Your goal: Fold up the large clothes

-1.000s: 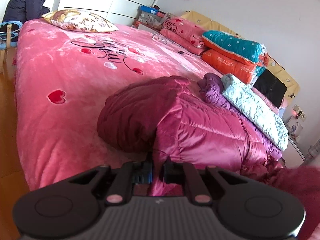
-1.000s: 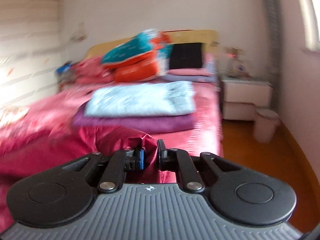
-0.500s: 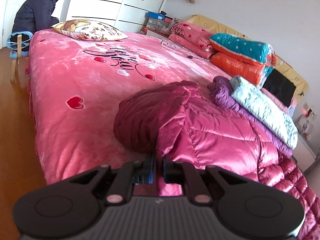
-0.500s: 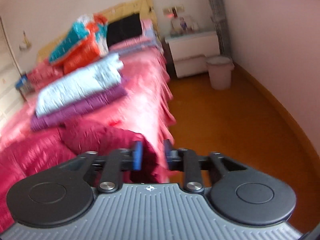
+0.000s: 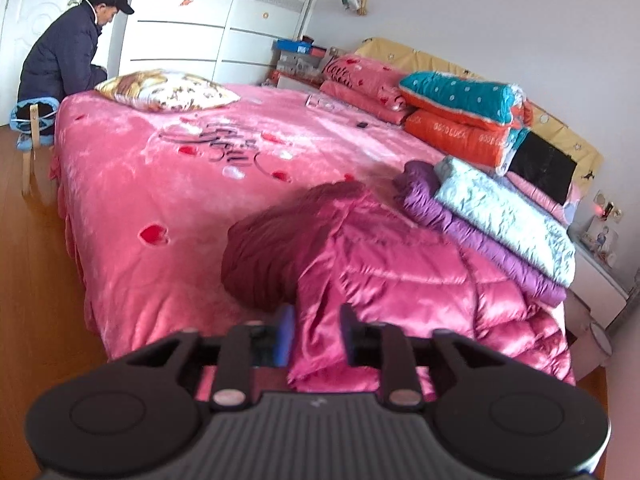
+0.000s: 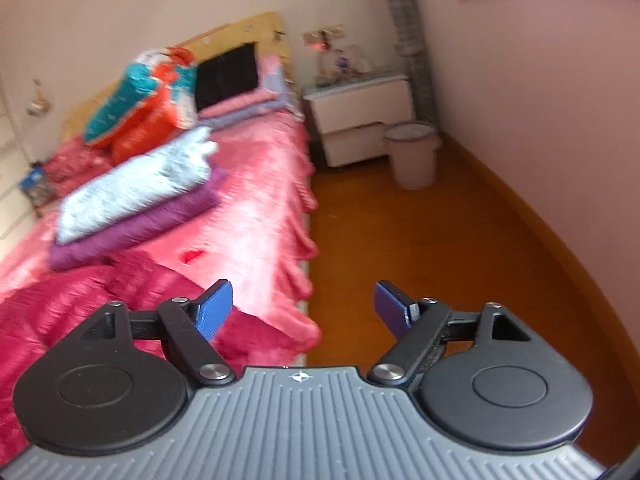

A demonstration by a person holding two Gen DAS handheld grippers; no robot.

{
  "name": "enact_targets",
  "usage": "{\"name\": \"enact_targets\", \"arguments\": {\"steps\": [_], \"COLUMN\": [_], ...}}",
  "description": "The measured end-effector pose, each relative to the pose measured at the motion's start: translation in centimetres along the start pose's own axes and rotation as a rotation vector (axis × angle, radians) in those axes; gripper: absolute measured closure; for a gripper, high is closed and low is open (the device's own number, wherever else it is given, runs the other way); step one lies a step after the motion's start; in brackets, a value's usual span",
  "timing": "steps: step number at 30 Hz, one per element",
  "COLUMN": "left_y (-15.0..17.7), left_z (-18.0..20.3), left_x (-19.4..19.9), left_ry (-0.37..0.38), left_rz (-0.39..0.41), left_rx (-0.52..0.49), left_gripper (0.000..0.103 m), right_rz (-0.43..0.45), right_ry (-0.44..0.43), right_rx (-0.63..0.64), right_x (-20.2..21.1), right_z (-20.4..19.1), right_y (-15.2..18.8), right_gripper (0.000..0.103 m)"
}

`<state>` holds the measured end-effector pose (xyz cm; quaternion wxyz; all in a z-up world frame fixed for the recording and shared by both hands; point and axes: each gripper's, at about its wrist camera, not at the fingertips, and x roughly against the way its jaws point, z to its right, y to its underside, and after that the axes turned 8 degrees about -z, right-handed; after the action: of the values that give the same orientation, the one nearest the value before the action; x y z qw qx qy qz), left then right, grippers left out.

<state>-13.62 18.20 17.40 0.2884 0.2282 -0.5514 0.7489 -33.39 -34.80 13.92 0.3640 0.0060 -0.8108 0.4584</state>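
The pink quilted jacket (image 5: 400, 280) lies bunched near the foot corner of the bed (image 5: 168, 184), its darker maroon lining (image 5: 264, 264) turned out on the side toward the middle of the mattress. A fold of its shiny fabric runs down between the jaws of the left gripper (image 5: 316, 330); those jaws stand a little apart, one on each side of the cloth, and from here I cannot tell whether they touch it.

The right gripper (image 6: 303, 308) is off to the side, its jaws wide apart with nothing between them, over the bed's edge where the frilled pink cover (image 6: 276, 216) meets the wooden floor (image 6: 460, 248). The jacket (image 6: 60, 304) lies to the left of its left jaw, apart from it.

Just beyond the jacket sits a stack of two folded garments, a pale blue one (image 5: 508, 216) on a purple one (image 5: 472, 236). Farther up, by the headboard, are folded quilts in teal and orange (image 5: 464, 116). A patterned pillow (image 5: 168, 90) rests at the far corner. A man in a dark coat and cap (image 5: 76, 48) sits beside the bed. A white nightstand (image 6: 360, 120) and a pale bin (image 6: 412, 156) stand by the wall.
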Motion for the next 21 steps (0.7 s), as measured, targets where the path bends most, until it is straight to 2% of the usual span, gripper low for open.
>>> {"name": "enact_targets", "arguments": {"steps": [2,5,7,9,10,15,21], "left_y": [-0.6,-1.5,-2.4,-3.3,-3.8,-6.1,-8.4], "left_z": [0.5,1.2,1.3,1.6,2.0,6.0,10.4], "left_x": [0.2,-0.3,-1.1,-1.9,-2.4,-5.5,-11.9], "left_ry": [0.004,-0.003,-0.014,-0.015,-0.012,0.044,0.143], "left_rz": [0.016,0.028,0.039,0.049,0.058,0.093,0.077], "left_rx": [-0.006,-0.021,-0.019,-0.014,-0.017,-0.114,-0.227], "left_gripper": [0.062,0.056,0.05,0.039,0.037,0.03,0.027], "right_rz": [-0.003,-0.008,-0.007,-0.007,-0.009,-0.078,-0.129], "right_ry": [-0.077,-0.182,-0.234,-0.284,-0.306,-0.392,-0.418], "right_rx": [0.034,0.11,0.168,0.225,0.252,0.319,0.439], "right_x": [0.2,0.1,-0.7,-1.9,-2.8,-8.5,-15.5], "right_z": [-2.1,-6.0,-9.1,-12.5,-14.2,-21.5,-28.5], "right_y": [-0.9,-2.4,-3.4,-4.5,-4.9,-6.4,-7.4], "right_gripper": [0.003,0.002,0.002,0.0,0.0,0.0,0.0]}}
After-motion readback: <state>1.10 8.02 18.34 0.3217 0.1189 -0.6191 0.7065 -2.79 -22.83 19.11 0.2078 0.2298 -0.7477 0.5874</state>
